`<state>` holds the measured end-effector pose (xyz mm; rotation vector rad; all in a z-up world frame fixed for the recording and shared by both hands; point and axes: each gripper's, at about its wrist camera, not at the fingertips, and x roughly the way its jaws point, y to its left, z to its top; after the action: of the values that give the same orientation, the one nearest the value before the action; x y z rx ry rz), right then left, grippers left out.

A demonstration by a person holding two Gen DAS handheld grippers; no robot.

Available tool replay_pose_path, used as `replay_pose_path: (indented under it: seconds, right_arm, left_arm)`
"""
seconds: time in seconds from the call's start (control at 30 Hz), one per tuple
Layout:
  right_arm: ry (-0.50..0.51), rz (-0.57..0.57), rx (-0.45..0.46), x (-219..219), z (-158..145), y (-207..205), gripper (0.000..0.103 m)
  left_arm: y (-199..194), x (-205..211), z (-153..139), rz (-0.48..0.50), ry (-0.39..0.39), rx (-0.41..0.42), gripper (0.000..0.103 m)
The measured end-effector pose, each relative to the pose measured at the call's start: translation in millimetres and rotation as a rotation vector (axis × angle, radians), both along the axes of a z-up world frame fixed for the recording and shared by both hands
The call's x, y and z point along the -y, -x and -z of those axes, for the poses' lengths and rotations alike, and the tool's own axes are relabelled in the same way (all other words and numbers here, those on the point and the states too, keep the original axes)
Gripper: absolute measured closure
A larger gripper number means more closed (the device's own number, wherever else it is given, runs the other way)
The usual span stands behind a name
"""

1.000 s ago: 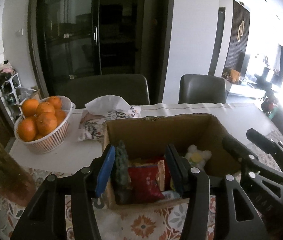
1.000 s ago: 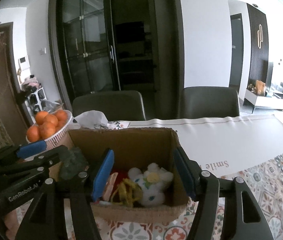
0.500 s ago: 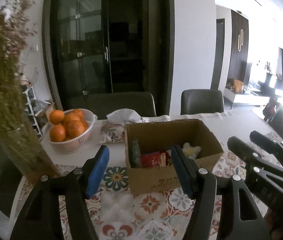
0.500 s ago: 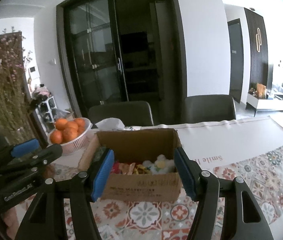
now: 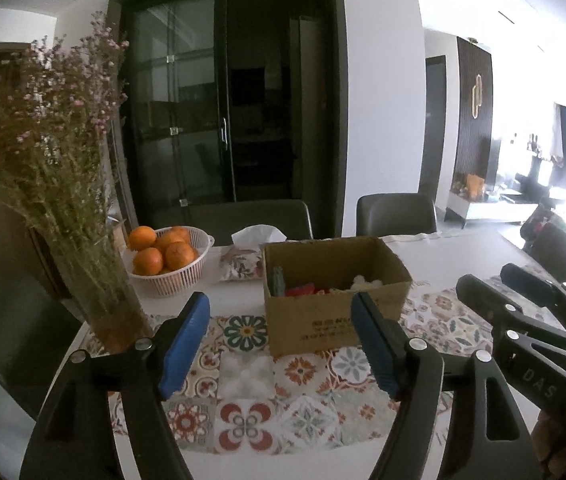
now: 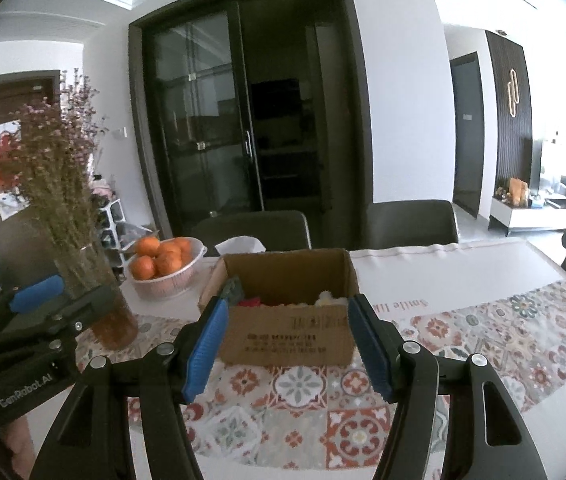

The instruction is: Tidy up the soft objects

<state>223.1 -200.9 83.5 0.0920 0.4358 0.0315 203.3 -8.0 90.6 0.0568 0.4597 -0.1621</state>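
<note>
Both your grippers, left (image 5: 279,344) and right (image 6: 287,350), are spread wide and hold nothing. Soft toys (image 5: 365,282) lie inside the box (image 5: 335,320) on the table (image 5: 243,412). They look light and squashy; pinch the thick middle gently.

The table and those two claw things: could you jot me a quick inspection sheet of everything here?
Surface: table, white, with a patterned tile runner.
Job's things: open cardboard box holding soft items, a white plush among them.
Clutter: basket of oranges, tissue pack, vase of dried flowers.
Grippers: left claw and right claw both open, empty, short of the box.
Cables: nothing seen.
Surroundings: dark chairs, glass doors.
</note>
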Motion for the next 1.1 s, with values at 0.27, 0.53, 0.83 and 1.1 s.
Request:
replay_pose_path:
  seconds: [0.27, 0.53, 0.83, 1.1]
  right_arm:
    - [0.011, 0.011, -0.006, -2.9, 4.8, 48.8, 0.031]
    - [-0.004, 0.022, -0.022, -1.4, 16.1, 86.9, 0.027]
    - [-0.021, 0.026, -0.052, 2.6, 28.5, 126.3, 0.025]
    - [0.0, 0.048, -0.03, 6.6, 29.7, 160.4, 0.023]
  left_arm:
    - [46.9, -2.8, 5.7, -0.003, -0.009, 0.014, 0.017]
    - [88.5, -2.7, 11.0, -0.034, -0.027, 0.041, 0.004]
    - [135.8, -1.3, 21.2, -0.035, -0.032, 0.033, 0.0]
    - [160.0, -1.0, 23.4, -0.022, -0.04, 0.038, 0.0]
